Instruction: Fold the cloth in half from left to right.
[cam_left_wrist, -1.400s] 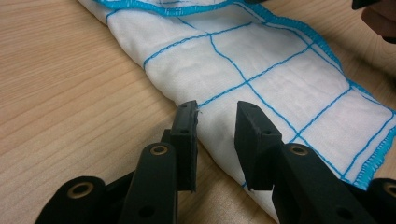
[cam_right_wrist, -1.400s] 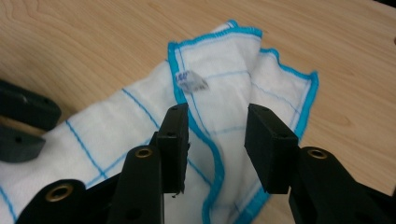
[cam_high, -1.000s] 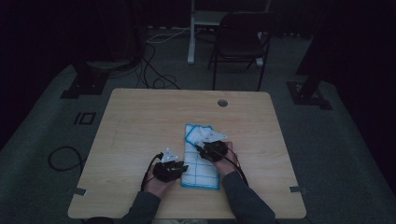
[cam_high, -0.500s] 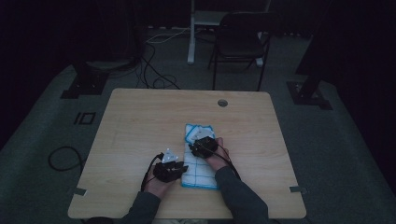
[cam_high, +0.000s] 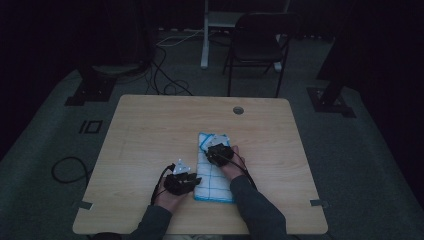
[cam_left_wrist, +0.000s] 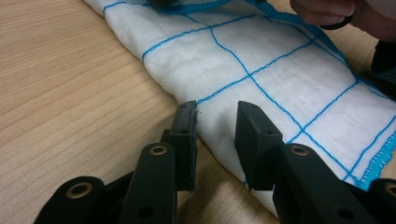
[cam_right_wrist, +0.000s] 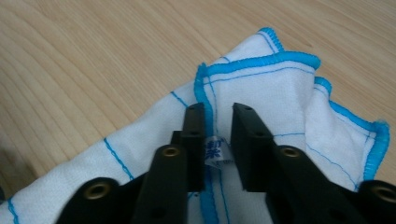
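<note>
Cloth (cam_high: 214, 175), white with blue grid lines, folded into a long strip on the wooden worktop (cam_high: 150, 135), both grippers on it.

Cloth lies near the front edge of the worktop, right of centre, its far end showing stacked blue-hemmed corners. Left gripper (cam_left_wrist: 215, 122) sits at the cloth's left folded edge, fingers (cam_left_wrist: 187, 135) apart, the edge running between them with a gap, pads not pressing. Right gripper (cam_right_wrist: 218, 135) is over the far end by the hemmed corners; its fingers (cam_right_wrist: 195, 140) have just been closing and stand narrowly apart around a small printed label (cam_right_wrist: 215, 150) and the hem, gap visible on both sides, not clamped. Chair (cam_high: 260, 45) stands beyond the worktop on the floor.
</note>
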